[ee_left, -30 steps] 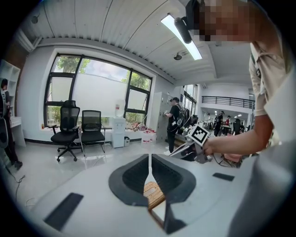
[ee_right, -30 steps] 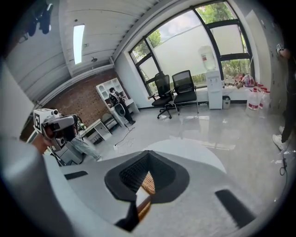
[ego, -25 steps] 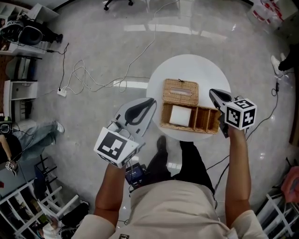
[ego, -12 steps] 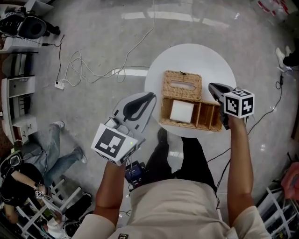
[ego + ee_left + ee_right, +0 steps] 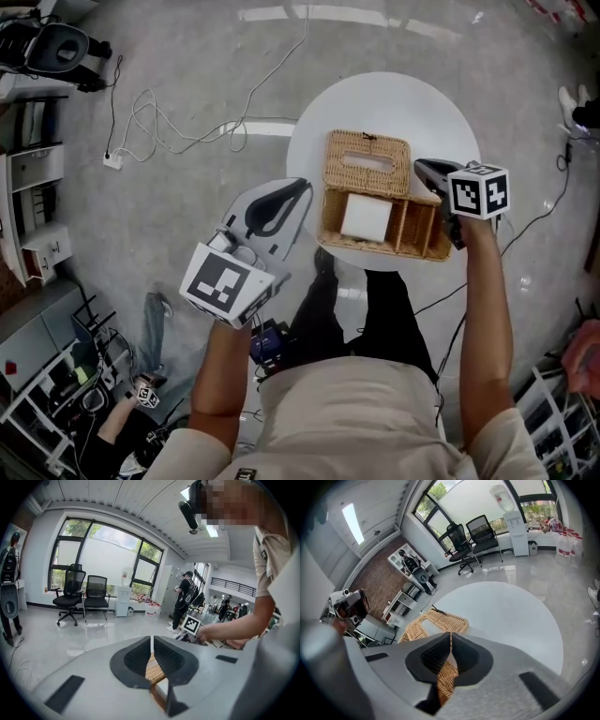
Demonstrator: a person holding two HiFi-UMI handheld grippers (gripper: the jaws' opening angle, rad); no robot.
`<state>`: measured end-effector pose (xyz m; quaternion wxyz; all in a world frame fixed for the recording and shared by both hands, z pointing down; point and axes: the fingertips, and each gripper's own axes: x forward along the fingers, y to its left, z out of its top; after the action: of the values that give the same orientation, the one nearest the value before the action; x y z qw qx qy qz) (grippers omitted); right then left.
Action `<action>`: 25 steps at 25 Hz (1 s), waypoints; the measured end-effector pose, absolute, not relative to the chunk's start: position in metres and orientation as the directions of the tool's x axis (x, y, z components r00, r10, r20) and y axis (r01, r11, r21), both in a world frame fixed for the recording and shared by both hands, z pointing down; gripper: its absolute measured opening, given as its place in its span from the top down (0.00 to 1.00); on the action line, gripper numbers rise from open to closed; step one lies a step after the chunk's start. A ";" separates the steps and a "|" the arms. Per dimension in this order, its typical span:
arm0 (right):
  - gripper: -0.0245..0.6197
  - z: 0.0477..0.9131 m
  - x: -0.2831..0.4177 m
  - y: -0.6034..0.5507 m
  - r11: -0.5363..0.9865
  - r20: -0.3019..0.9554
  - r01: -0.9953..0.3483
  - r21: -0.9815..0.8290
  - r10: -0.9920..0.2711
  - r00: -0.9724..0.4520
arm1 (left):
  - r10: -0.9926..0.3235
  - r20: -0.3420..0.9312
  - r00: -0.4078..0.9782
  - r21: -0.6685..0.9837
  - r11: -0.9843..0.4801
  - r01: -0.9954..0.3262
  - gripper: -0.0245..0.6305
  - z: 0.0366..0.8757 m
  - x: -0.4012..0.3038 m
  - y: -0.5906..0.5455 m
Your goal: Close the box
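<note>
Box open, both tongs pressed together on nothing.
My left gripper (image 5: pixel 302 187) hangs just left of the box (image 5: pixel 405 232), clear of it. My right gripper (image 5: pixel 421 167) sits at the box's right end, beside the lid (image 5: pixel 367 161) lying flat behind the box. The table (image 5: pixel 394 101) edge runs just in front of the box, so a one-sided flip could skid it off or let the lid slip.

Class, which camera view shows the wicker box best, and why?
The head view: the whole wicker box from above, lid laid back, compartments open. The left gripper view catches only a sliver of it; the right gripper view shows the lid and a strip of its side.
</note>
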<state>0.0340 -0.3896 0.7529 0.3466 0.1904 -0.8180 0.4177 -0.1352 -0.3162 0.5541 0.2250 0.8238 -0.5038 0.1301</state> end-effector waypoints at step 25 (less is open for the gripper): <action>0.75 0.783 0.010 -0.375 0.293 0.480 -0.395 -0.871 0.332 -0.812 | -0.765 0.466 0.444 0.262 -0.359 -0.896 0.93 0.579 -0.140 -0.318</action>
<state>0.0102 -0.3750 0.7825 0.3058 0.0211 -0.7438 0.5940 -0.1400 -0.3177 0.5787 0.2448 0.8136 -0.5103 0.1331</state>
